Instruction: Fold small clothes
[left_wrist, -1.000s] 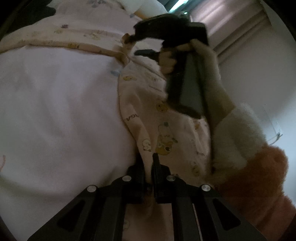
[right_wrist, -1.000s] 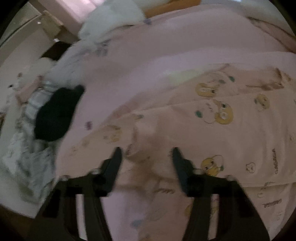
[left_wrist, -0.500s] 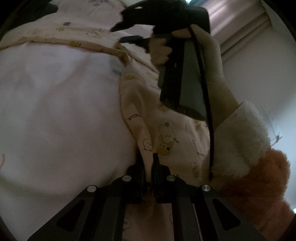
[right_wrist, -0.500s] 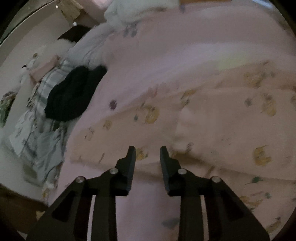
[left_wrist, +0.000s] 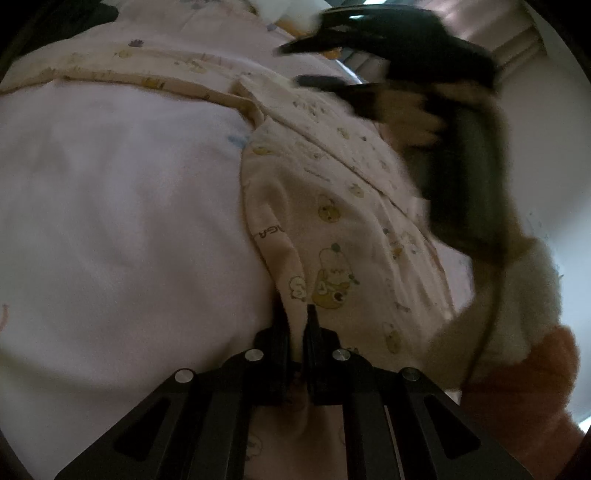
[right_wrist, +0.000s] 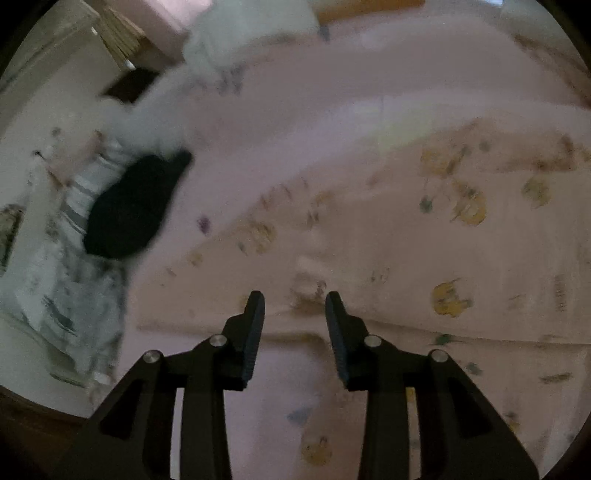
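A small cream garment (left_wrist: 343, 229) printed with yellow cartoon animals lies spread on the pink bedsheet (left_wrist: 110, 221). My left gripper (left_wrist: 297, 321) is shut on the garment's near edge, and the cloth runs up from between its pads. In the left wrist view my right gripper (left_wrist: 291, 64) hovers above the garment's far corner, held by a hand in a fuzzy white sleeve (left_wrist: 517, 302). In the right wrist view the right gripper (right_wrist: 294, 299) hangs over the garment (right_wrist: 424, 258). Its jaws are opening and nothing is between them.
A black cloth (right_wrist: 133, 210) lies at the bed's left side beside striped and patterned laundry (right_wrist: 66, 295). A white pillow (right_wrist: 251, 33) sits at the far end. Wooden furniture (right_wrist: 122, 40) stands past the bed's corner.
My right gripper has let go of the bunched garment fold and lifted clear of it. The left gripper stays clamped on the same edge and has not moved.
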